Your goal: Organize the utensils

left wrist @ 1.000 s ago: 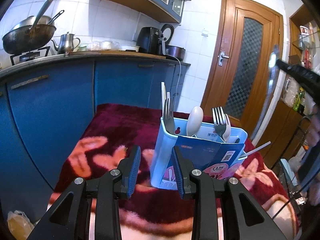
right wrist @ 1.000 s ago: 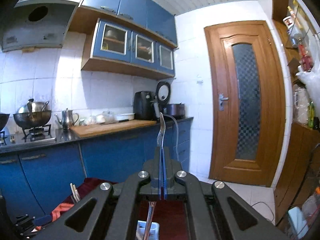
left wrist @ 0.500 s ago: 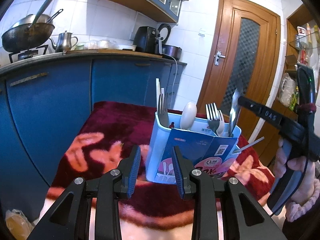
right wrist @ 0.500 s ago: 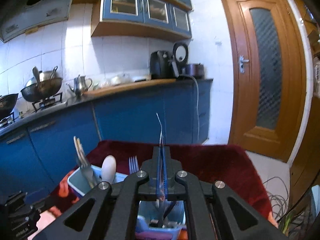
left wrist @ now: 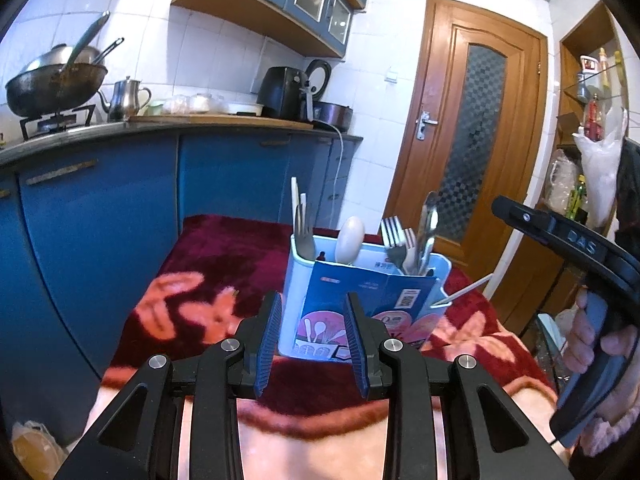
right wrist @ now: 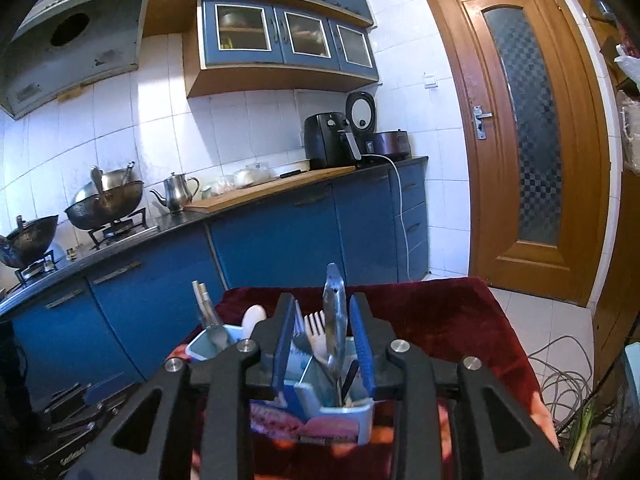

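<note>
A light blue utensil holder (left wrist: 360, 300) stands on a dark red flowered cloth (left wrist: 208, 264). It holds forks, a white spoon (left wrist: 349, 239), chopsticks (left wrist: 295, 196) and a metal utensil (left wrist: 427, 224). My left gripper (left wrist: 312, 336) is open, just in front of the holder's left half. In the right wrist view my right gripper (right wrist: 323, 350) is open above the holder (right wrist: 340, 408), and the metal utensil (right wrist: 334, 316) stands free between its fingers, inside the right compartment.
Blue kitchen cabinets (left wrist: 120, 200) run behind the table, with woks, a kettle and appliances on the counter. A wooden door (left wrist: 472, 152) is at the right. Cables (right wrist: 560, 380) lie on the floor beside the table.
My right gripper came down over the holder with the metal utensil, then opened. The utensil now stands in the holder. My left gripper stayed open near the holder.
</note>
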`<state>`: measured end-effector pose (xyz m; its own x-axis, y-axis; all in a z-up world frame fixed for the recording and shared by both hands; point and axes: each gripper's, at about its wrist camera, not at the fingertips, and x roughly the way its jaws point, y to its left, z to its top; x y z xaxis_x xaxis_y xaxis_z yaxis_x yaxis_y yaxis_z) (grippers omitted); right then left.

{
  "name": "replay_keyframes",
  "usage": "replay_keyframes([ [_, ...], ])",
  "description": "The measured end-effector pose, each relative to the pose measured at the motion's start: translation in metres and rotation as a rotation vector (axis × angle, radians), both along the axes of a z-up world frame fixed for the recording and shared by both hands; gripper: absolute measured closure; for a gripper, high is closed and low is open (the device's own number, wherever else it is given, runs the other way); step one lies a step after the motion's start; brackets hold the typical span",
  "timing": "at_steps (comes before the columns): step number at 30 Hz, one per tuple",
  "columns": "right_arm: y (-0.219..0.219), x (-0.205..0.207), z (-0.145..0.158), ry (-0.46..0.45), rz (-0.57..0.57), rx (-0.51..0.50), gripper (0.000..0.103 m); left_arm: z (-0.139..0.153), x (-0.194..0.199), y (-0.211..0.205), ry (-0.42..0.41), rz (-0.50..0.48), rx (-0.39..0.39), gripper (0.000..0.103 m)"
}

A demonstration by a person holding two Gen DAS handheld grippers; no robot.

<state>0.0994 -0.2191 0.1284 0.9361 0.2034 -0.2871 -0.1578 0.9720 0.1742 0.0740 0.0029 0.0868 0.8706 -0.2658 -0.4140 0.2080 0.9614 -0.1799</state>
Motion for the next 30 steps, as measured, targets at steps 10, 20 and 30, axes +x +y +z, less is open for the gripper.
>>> replay_keyframes([
  [10,0.013,-0.067,-0.008,0.0,0.021,0.013,0.056,0.004,-0.038,0.003,-0.024,-0.008,0.018,0.07],
  [20,0.023,-0.111,-0.041,-0.009,-0.007,0.0,0.035,-0.007,-0.067,0.007,-0.038,0.061,0.055,0.034],
  [30,0.022,-0.134,-0.089,-0.028,-0.08,-0.051,0.016,-0.038,-0.087,0.001,-0.085,0.132,0.124,0.028],
])
